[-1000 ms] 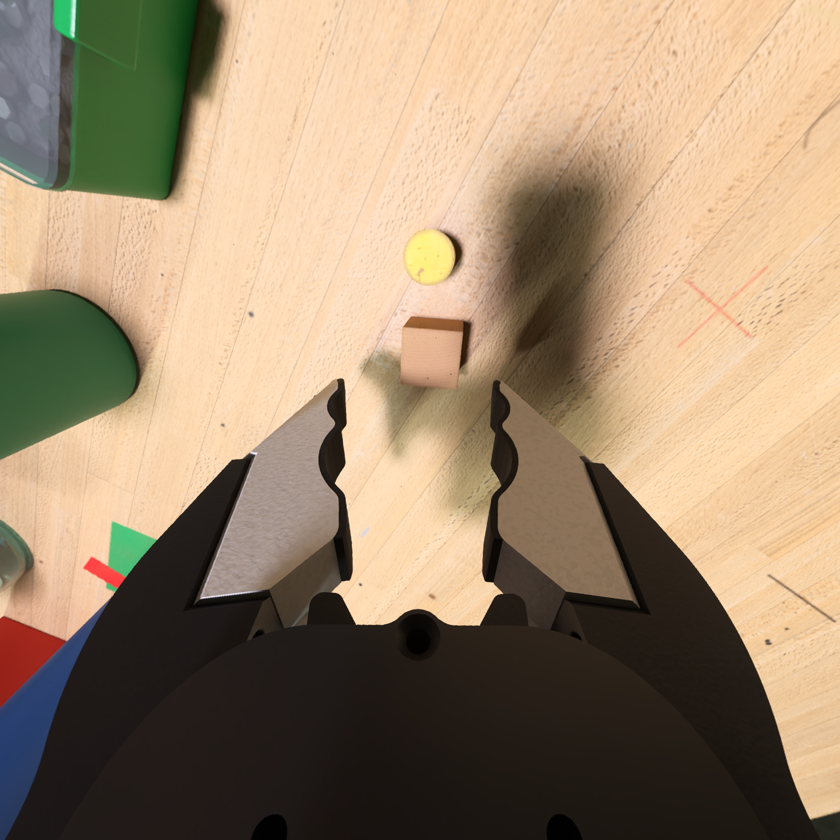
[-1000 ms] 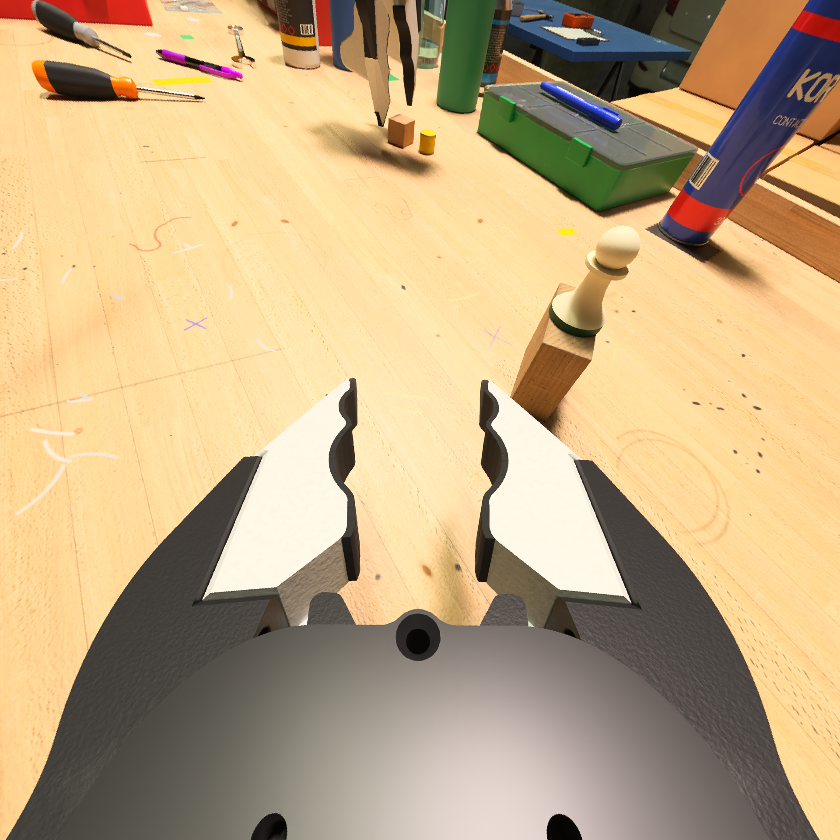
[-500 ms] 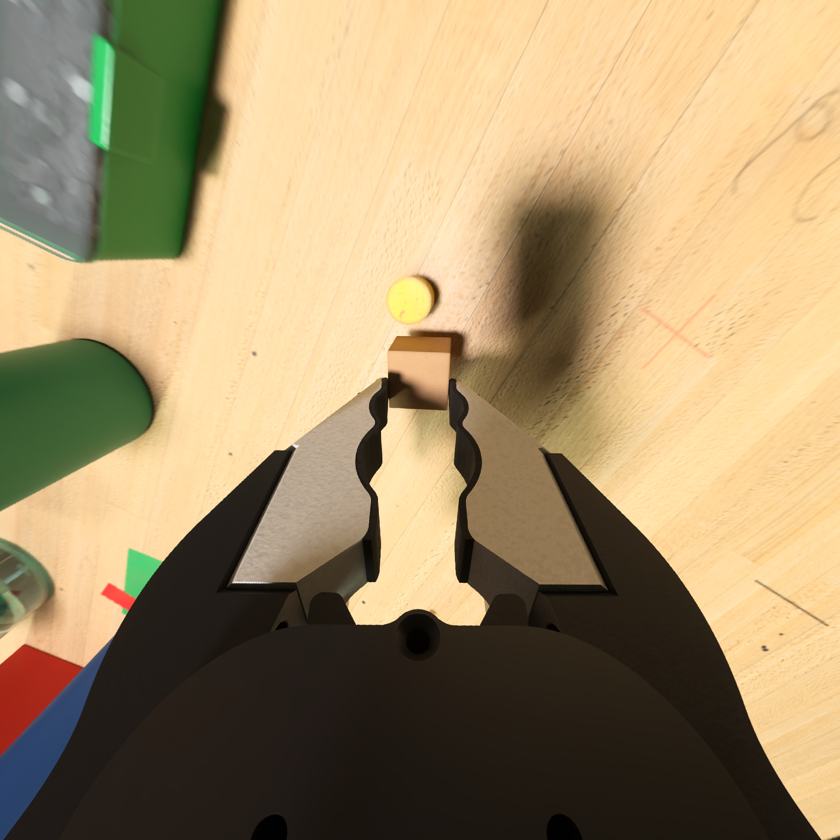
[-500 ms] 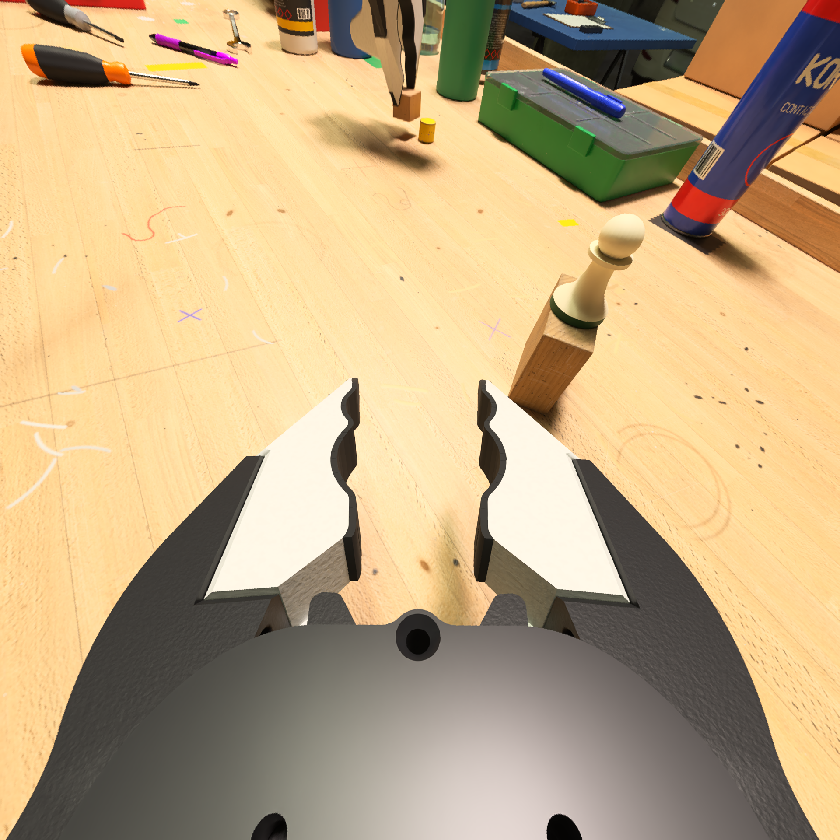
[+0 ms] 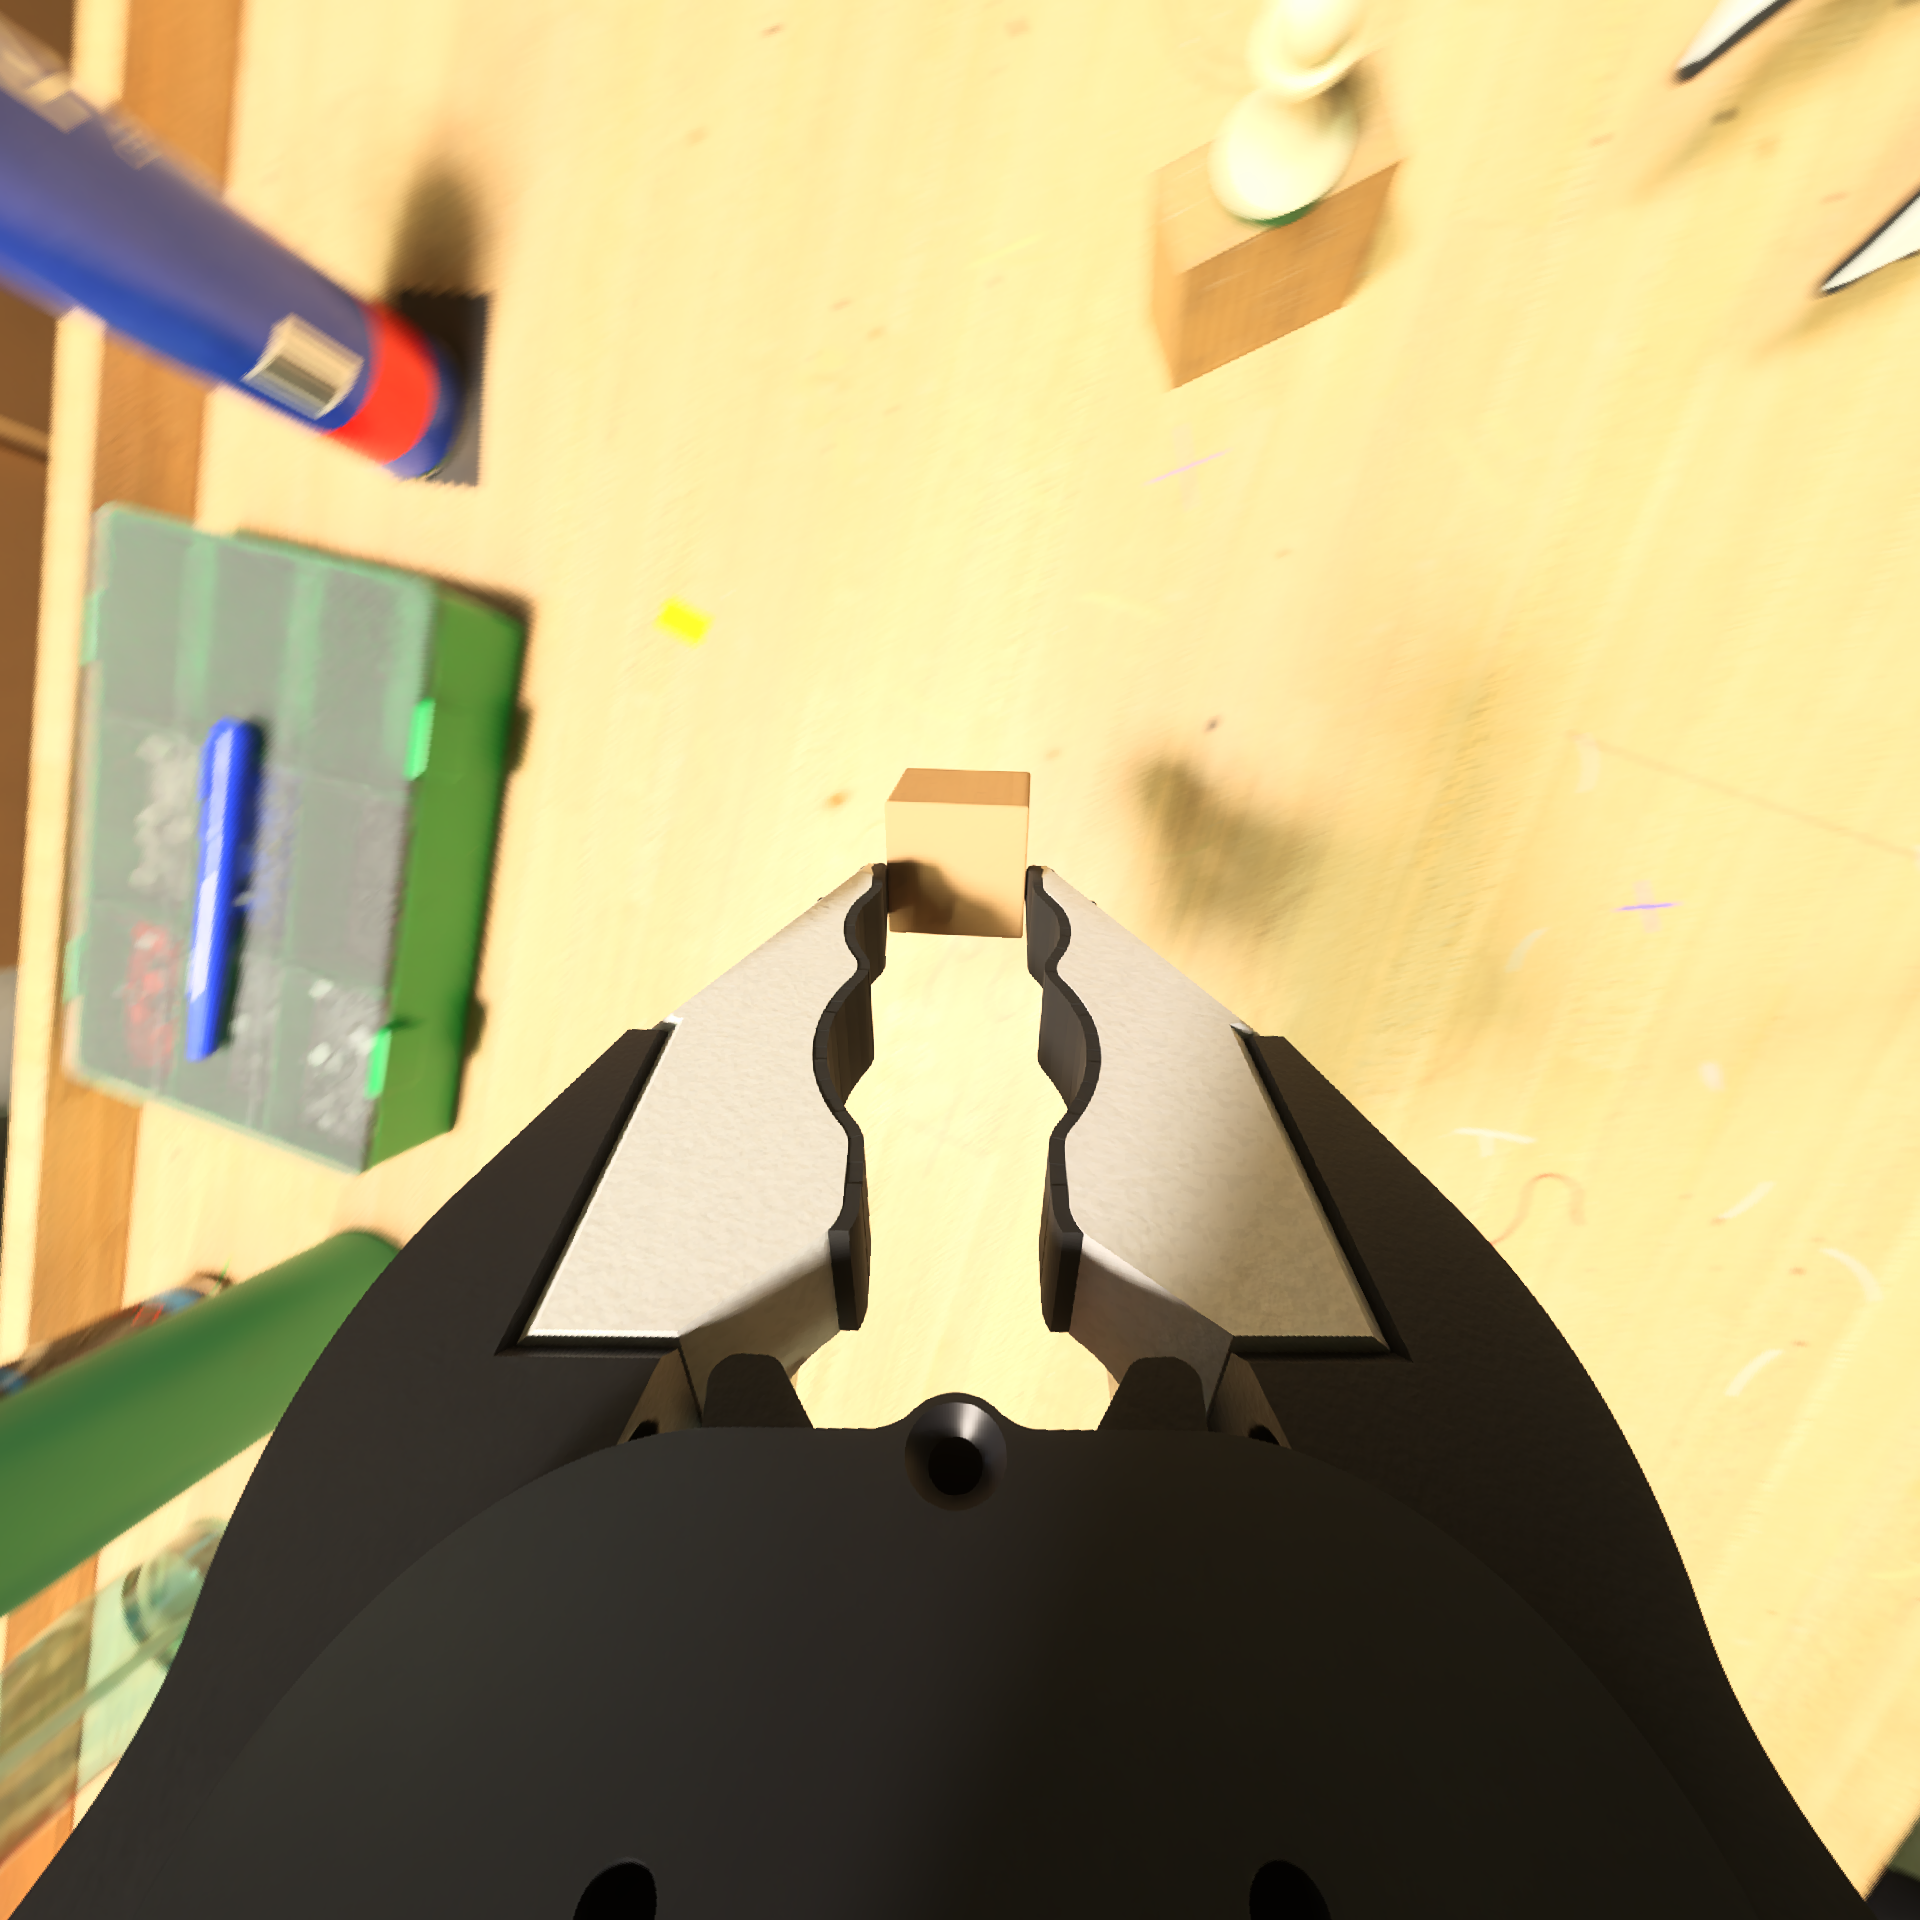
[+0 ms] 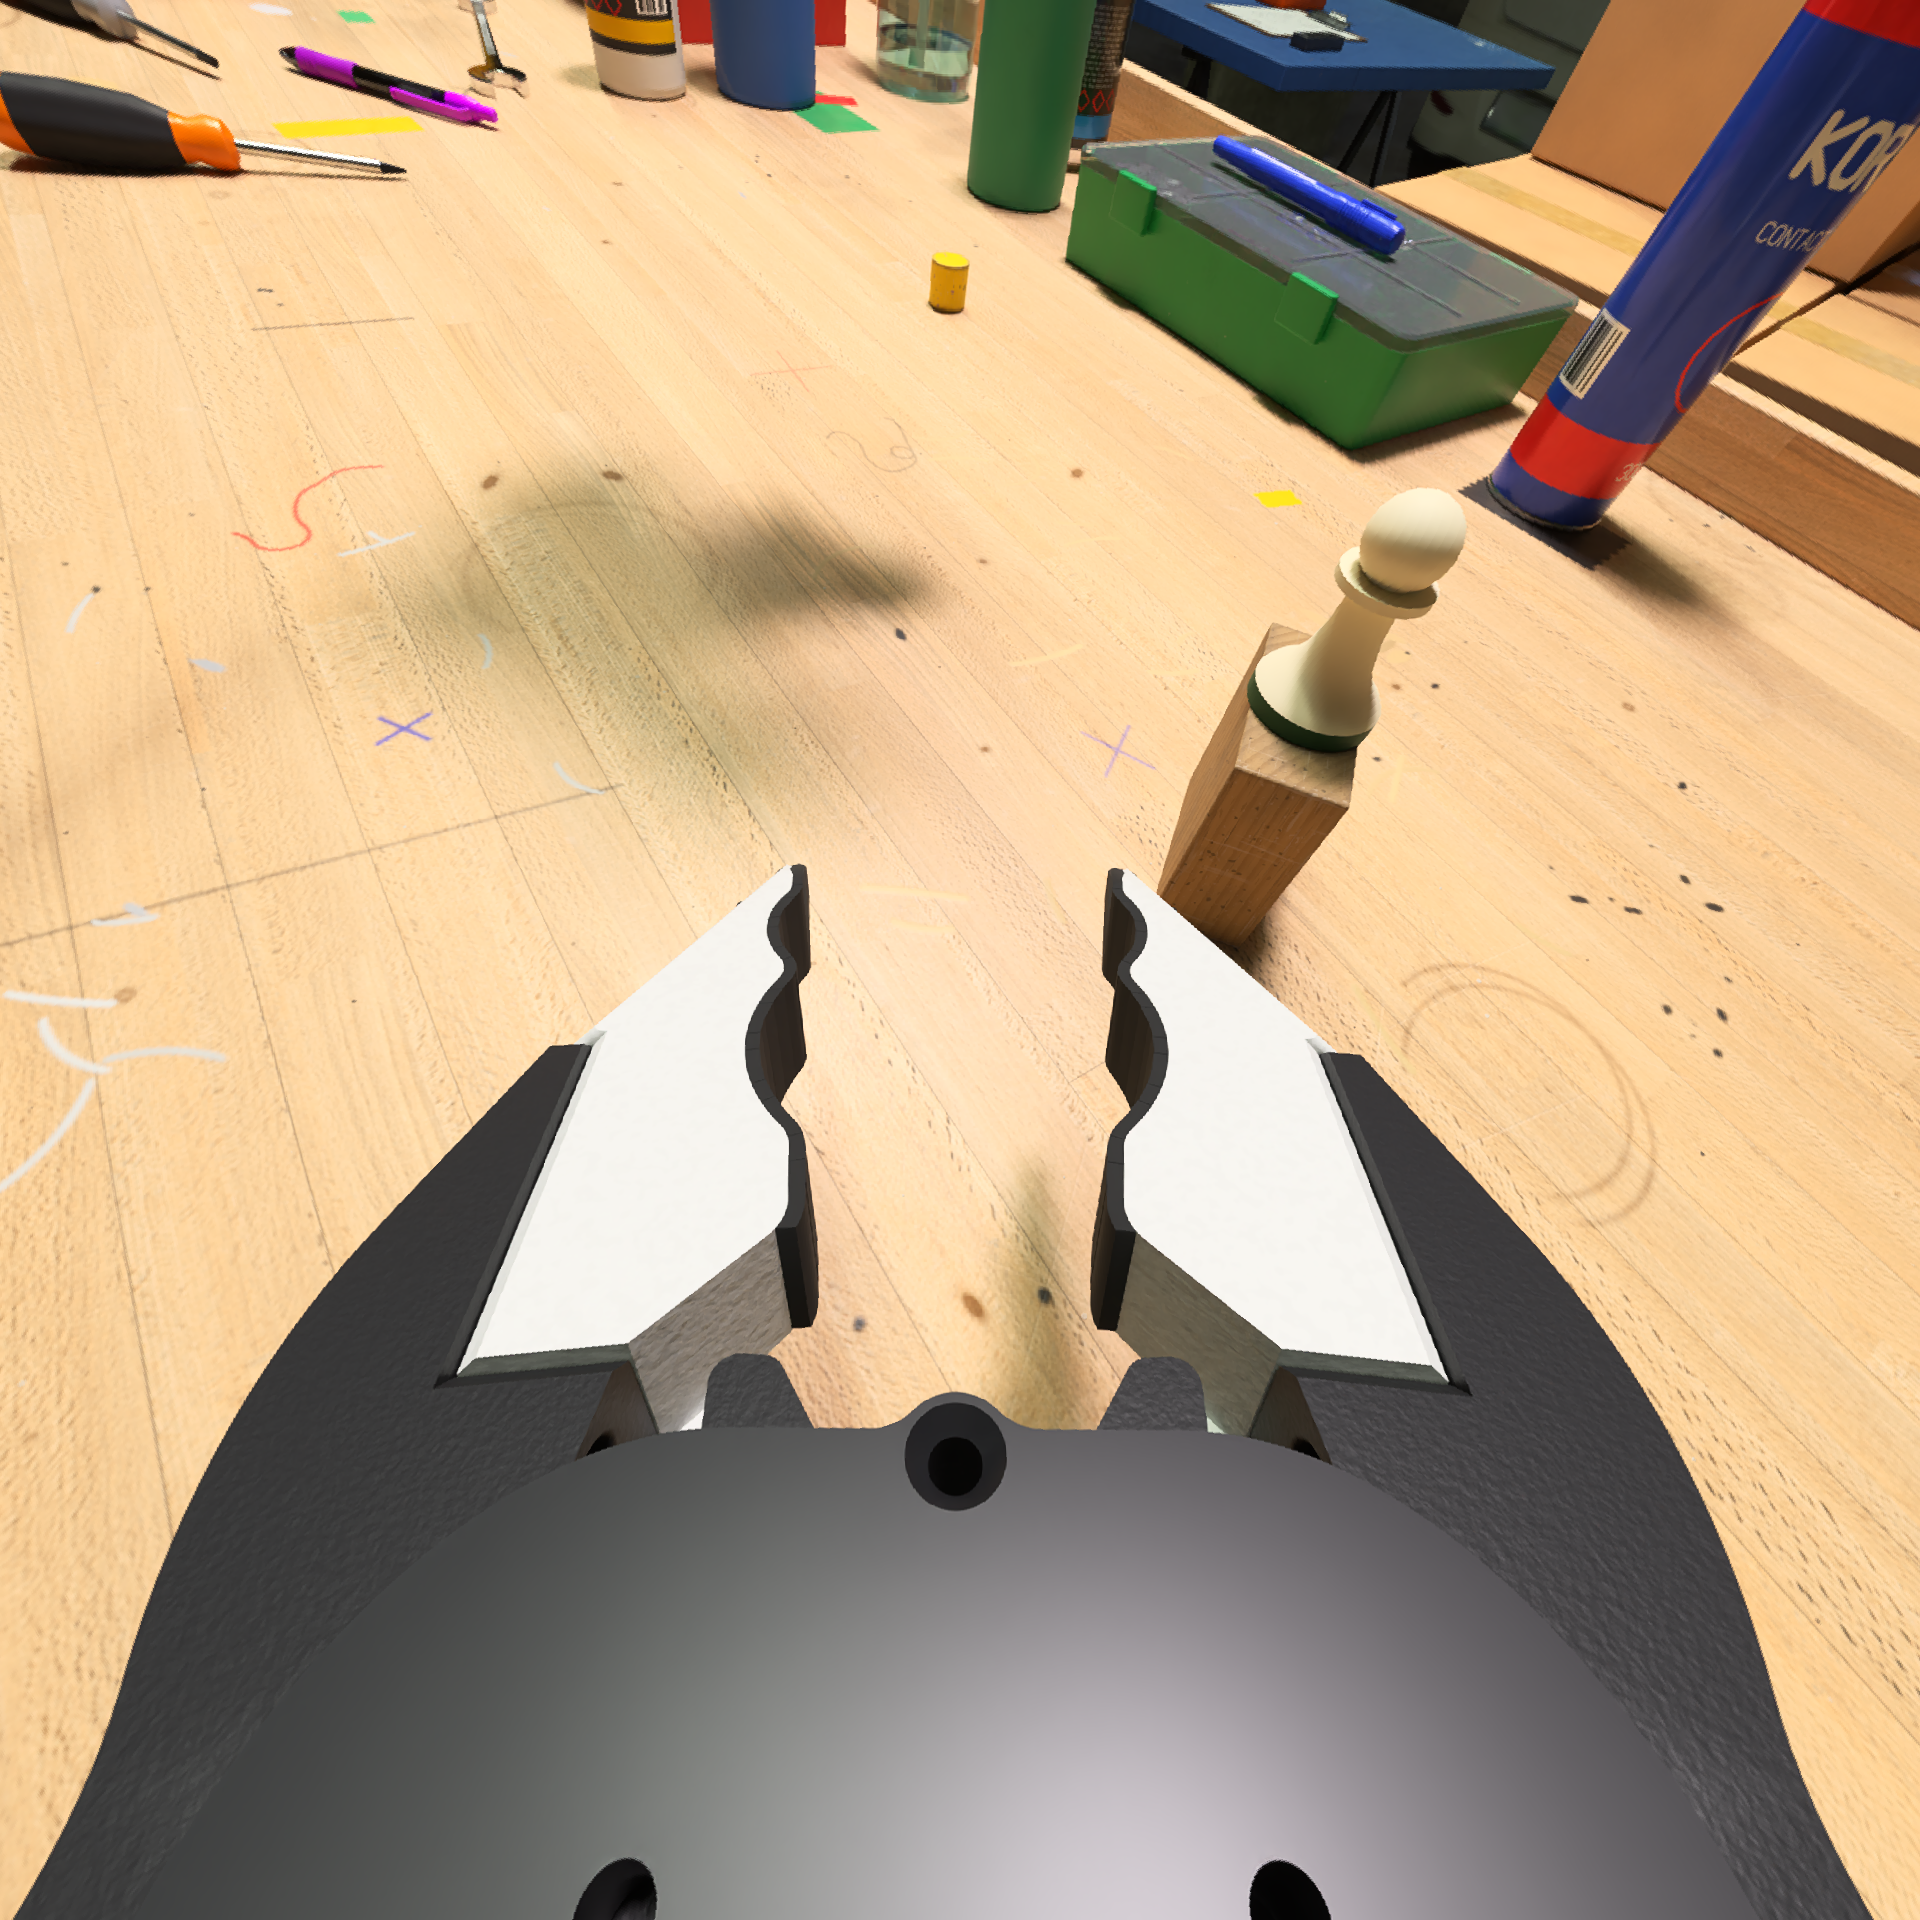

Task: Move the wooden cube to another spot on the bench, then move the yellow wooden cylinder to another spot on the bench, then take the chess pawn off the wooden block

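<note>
My left gripper is shut on the wooden cube, held at the fingertips high above the bench. The cream chess pawn stands on the wooden block at the top right of the left wrist view. In the right wrist view the pawn stands on the block just right of my right gripper, which is open and empty low over the bench. The yellow wooden cylinder stands upright farther back. The left gripper does not show in the right wrist view.
A green organiser box with a blue pen on it sits at the back right, next to a blue and red tube and a green cylinder. Screwdrivers, a purple pen and bottles lie at the far edge.
My left gripper has lifted the cube off the bench and swung away from the yellow cylinder toward the pawn's side. The right gripper has stayed almost still.
</note>
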Controlling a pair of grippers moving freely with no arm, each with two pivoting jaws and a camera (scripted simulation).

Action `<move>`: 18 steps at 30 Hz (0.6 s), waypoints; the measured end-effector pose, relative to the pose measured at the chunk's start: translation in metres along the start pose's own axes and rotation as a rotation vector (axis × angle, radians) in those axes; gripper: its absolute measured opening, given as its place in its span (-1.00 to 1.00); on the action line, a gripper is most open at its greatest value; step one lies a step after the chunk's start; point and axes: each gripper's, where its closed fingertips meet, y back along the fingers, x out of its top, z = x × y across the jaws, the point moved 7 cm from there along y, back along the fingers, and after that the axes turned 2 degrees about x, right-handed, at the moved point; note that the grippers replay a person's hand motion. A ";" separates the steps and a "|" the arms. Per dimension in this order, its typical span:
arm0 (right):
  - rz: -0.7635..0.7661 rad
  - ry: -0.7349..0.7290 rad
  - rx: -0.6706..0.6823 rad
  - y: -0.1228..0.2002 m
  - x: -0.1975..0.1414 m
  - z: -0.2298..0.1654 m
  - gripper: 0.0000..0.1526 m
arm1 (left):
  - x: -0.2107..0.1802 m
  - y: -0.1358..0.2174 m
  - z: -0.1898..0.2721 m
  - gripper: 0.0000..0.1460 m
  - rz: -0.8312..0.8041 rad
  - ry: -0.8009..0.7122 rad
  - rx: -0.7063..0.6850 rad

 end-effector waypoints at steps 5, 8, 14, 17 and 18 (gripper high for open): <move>-0.010 0.015 0.000 -0.002 0.000 -0.003 -0.25 | 0.040 -0.033 0.054 -0.64 -0.030 -0.048 -0.107; -0.018 0.024 0.001 -0.003 -0.001 -0.004 -0.25 | 0.054 -0.060 0.076 -0.64 -0.056 -0.075 -0.158; -0.032 0.029 0.000 -0.004 -0.004 -0.003 -0.25 | 0.069 -0.112 0.107 -0.64 -0.108 -0.109 -0.208; -0.034 0.033 -0.001 -0.003 -0.005 -0.004 -0.25 | 0.068 -0.133 0.113 -0.64 -0.145 -0.114 -0.219; -0.035 0.035 -0.001 -0.003 -0.005 -0.004 -0.25 | 0.067 -0.138 0.114 -0.64 -0.159 -0.116 -0.219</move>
